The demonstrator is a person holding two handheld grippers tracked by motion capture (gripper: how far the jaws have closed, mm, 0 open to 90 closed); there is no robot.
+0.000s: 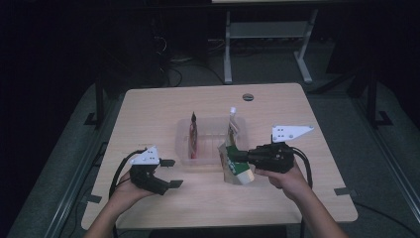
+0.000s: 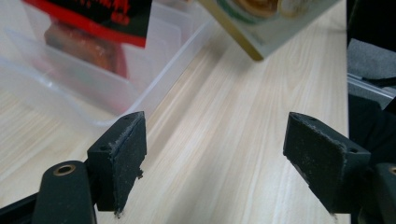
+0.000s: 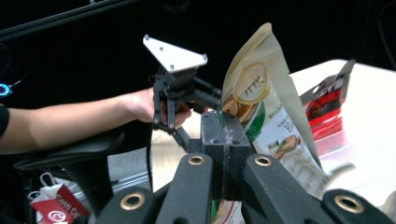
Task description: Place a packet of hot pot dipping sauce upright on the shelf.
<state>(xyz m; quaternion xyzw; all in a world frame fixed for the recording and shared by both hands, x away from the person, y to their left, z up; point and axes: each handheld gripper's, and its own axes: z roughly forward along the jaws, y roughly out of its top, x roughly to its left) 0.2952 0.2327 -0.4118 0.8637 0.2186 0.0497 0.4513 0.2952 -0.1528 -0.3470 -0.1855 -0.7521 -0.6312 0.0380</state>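
My right gripper (image 1: 232, 157) is shut on the edge of a cream and green snack pouch (image 1: 236, 168), holding it upright just above the table in front of a clear plastic container (image 1: 184, 148). In the right gripper view the jaws (image 3: 223, 126) press together on the pouch (image 3: 261, 107). A red pouch (image 1: 193, 135) stands in the container's left part, and another pouch (image 1: 233, 124) stands at its right. My left gripper (image 1: 171, 173) is open and holds nothing, low over the table to the left of the held pouch. Its view shows wide-apart jaws (image 2: 224, 158), the container (image 2: 107, 88) and the red pouch (image 2: 93, 18).
The wooden table (image 1: 148, 109) has a round cable grommet (image 1: 247, 96) near its far edge. Bare tabletop lies on both sides of the container and along the front. A white table frame (image 1: 267, 34) stands on the dark floor beyond.
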